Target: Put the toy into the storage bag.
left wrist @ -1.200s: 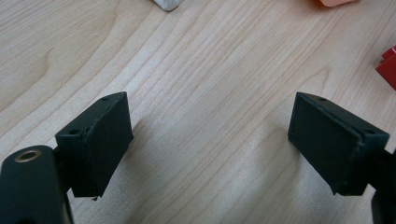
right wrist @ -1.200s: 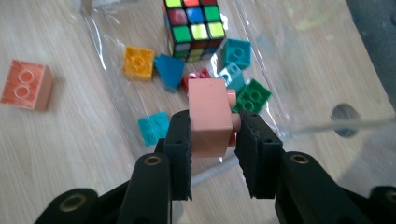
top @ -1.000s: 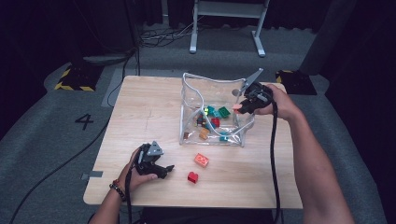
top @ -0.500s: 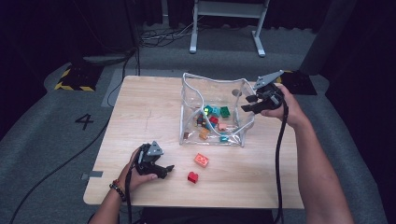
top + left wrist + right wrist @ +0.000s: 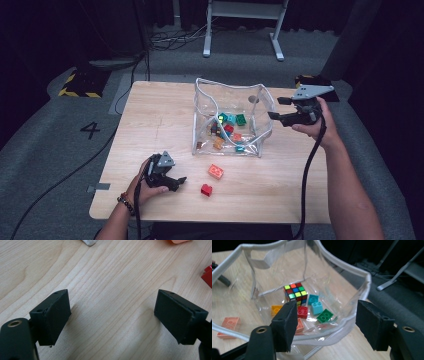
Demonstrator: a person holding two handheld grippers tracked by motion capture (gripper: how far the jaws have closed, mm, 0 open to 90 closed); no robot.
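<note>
"4" on the floor (image 5: 91, 129)

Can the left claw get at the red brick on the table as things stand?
Probably yes: the left claw is open, low over the table, with bare wood between it and the red brick.

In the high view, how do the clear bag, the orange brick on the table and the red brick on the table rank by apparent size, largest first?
1. clear bag, by far the largest.
2. orange brick.
3. red brick, only slightly smaller; the two bricks look close, so their order is unsure.
</note>
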